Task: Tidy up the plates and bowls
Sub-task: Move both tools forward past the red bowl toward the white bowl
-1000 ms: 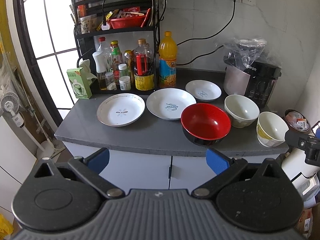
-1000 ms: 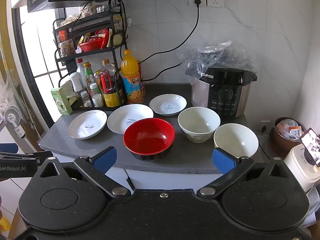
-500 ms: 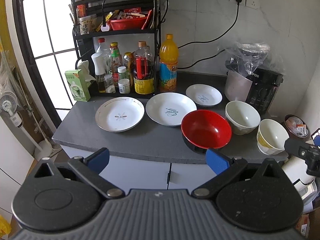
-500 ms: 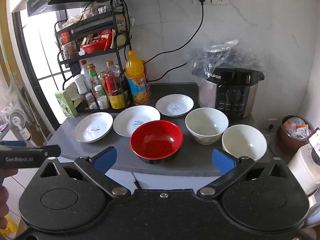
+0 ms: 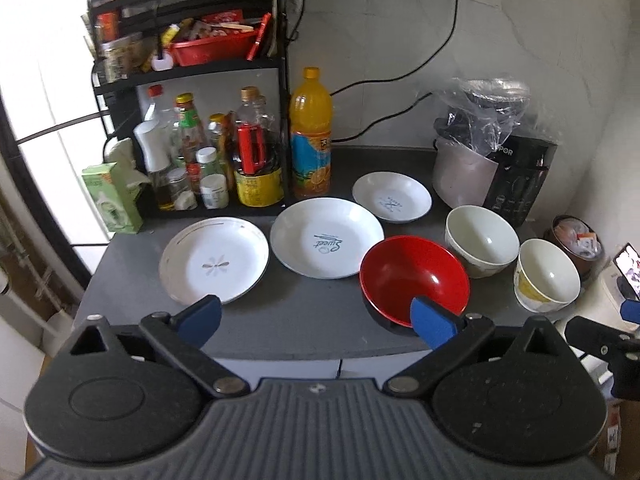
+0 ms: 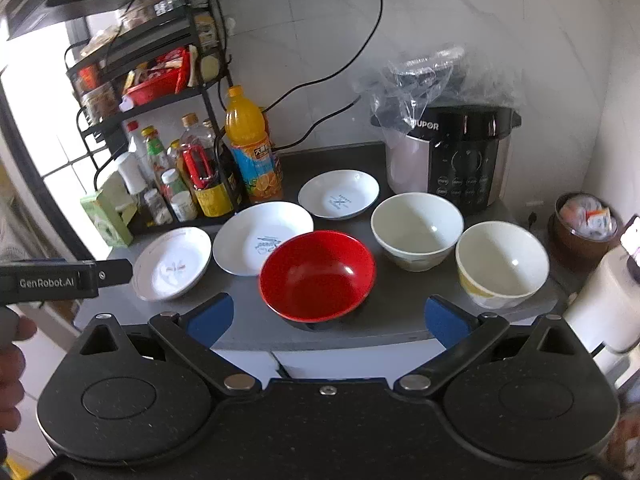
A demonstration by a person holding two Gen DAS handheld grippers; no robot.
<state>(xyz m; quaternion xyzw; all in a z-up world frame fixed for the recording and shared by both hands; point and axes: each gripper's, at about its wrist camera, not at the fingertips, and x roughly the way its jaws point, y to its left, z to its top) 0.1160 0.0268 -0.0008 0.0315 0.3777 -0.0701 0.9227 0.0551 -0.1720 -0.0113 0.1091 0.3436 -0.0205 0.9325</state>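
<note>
On the dark grey counter (image 5: 304, 320) lie three white plates: a flower-marked plate (image 5: 214, 259) (image 6: 172, 262) at left, a large plate (image 5: 326, 236) (image 6: 260, 236) in the middle, a small plate (image 5: 392, 197) (image 6: 339, 193) behind. A red bowl (image 5: 414, 276) (image 6: 318, 274) stands near the front edge, with two cream bowls (image 5: 482, 246) (image 5: 546, 274) (image 6: 418, 230) (image 6: 502, 268) to its right. My left gripper (image 5: 316, 318) hangs open in front of the counter, empty. My right gripper (image 6: 328, 314) is open too, facing the red bowl from short of the edge.
A black rack (image 5: 188, 80) with bottles, an orange juice bottle (image 5: 311, 136) and a green box (image 5: 112, 196) stand at the back left. A bag-covered rice cooker (image 6: 460, 152) stands at the back right. White cabinet doors (image 6: 340, 360) lie below the counter.
Both grippers have moved closer to the counter, so the plates and bowls look larger. Both stay open and nothing on the counter has moved.
</note>
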